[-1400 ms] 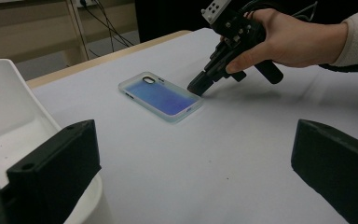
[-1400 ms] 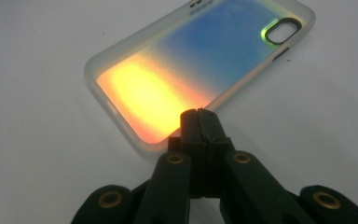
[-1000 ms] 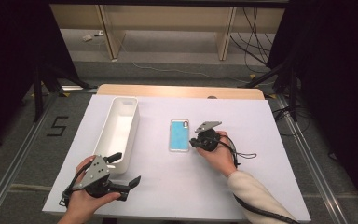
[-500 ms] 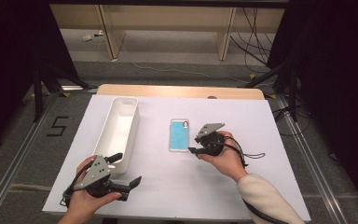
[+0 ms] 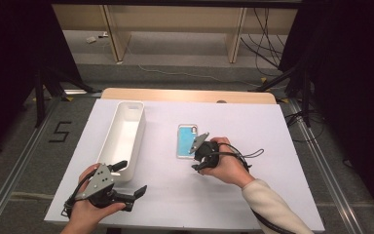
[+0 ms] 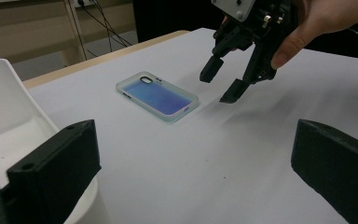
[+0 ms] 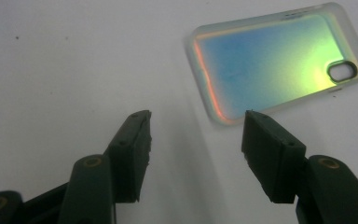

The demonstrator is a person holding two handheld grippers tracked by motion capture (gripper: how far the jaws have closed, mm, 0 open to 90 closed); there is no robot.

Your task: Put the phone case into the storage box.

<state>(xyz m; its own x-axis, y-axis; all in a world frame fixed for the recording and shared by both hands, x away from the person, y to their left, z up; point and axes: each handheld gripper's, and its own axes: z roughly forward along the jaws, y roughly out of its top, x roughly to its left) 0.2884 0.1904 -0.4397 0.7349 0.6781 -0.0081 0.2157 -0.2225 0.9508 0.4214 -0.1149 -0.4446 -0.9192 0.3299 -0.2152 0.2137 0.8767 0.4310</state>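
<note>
A phone case (image 5: 187, 140) with a shimmering blue back lies flat on the white table, in the middle. My right gripper (image 5: 197, 159) hovers just off the case's near right corner. Its jaws have just been opening, and in the right gripper view they (image 7: 198, 123) stand open with only bare table between them and the case (image 7: 275, 60) ahead. My left gripper (image 5: 130, 178) rests near the front left, open and empty. Through its wide jaws (image 6: 196, 172) I see the case (image 6: 158, 96) and the right gripper (image 6: 221, 85) above the table.
A long white bin (image 5: 124, 139) stands left of the case, its near end right beside my left gripper; its rim (image 6: 9, 116) shows in the left gripper view. The table's wooden far edge (image 5: 190, 95) runs across the back.
The right hand has drawn back slightly from the case toward the near edge, and its jaws stand wider. The case and the left gripper have stayed put.
</note>
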